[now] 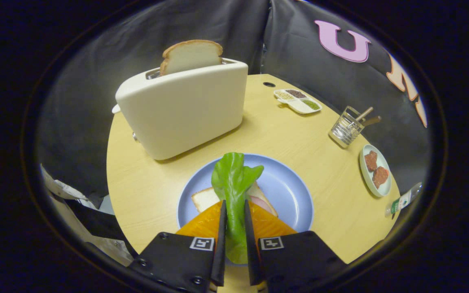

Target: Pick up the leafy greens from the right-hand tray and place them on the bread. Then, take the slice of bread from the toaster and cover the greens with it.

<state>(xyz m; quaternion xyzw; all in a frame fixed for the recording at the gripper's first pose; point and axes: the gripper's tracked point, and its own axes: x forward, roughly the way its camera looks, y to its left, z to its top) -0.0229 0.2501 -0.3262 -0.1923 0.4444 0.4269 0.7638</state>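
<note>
Bright even light, fisheye-warped edges

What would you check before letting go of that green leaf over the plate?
1. Grip: the gripper has both fingers pressed on the leaf: ok.
2. Position: leaf hangs over the bread on the blue plate: ok.
3. Contact: whether the leaf already rests on the bread: cannot tell.
4. Next slice: a slice stands upright in the toaster, sticking out: ok.
5. Path to the toaster: bare table between plate and toaster: ok.
</note>
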